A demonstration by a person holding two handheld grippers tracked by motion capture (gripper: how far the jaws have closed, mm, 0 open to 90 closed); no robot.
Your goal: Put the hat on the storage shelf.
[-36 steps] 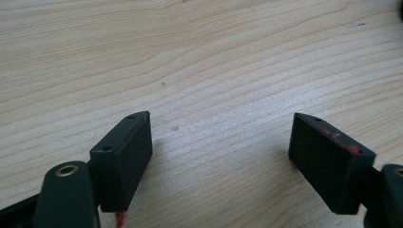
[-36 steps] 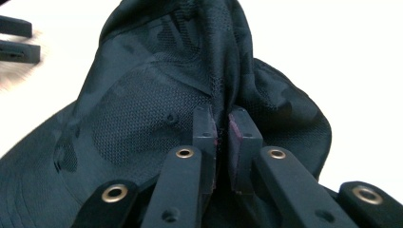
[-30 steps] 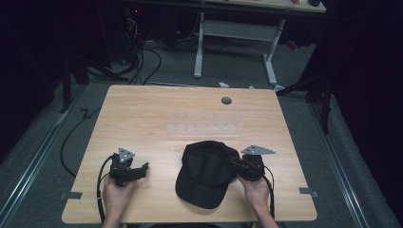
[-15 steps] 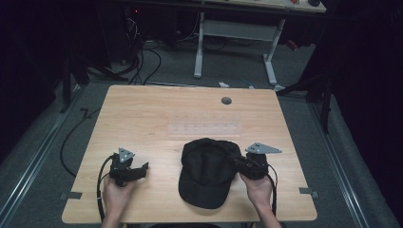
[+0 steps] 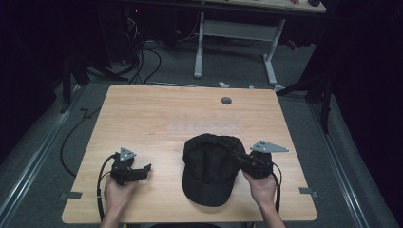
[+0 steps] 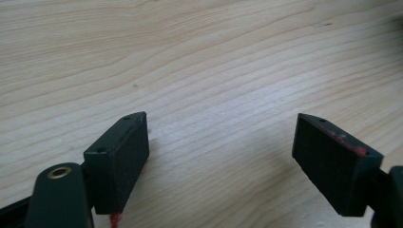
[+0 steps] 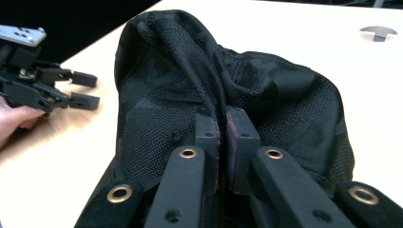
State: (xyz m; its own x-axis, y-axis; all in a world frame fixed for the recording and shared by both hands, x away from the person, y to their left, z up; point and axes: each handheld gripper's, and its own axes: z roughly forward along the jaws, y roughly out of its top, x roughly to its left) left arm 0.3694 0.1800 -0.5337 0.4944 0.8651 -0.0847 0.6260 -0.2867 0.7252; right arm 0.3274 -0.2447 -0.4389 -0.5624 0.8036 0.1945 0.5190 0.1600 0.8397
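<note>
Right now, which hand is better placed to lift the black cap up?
Right. The right gripper is shut on a fold of the black cap. The left gripper stands open over bare table, apart from the cap.

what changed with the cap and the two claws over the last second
The right claw, shut on a fold of the black cap, has lifted slightly, bunching the crown toward the right side. The cap's brim rests in the same spot on the table. The left claw stayed open and still, holding nothing.
</note>
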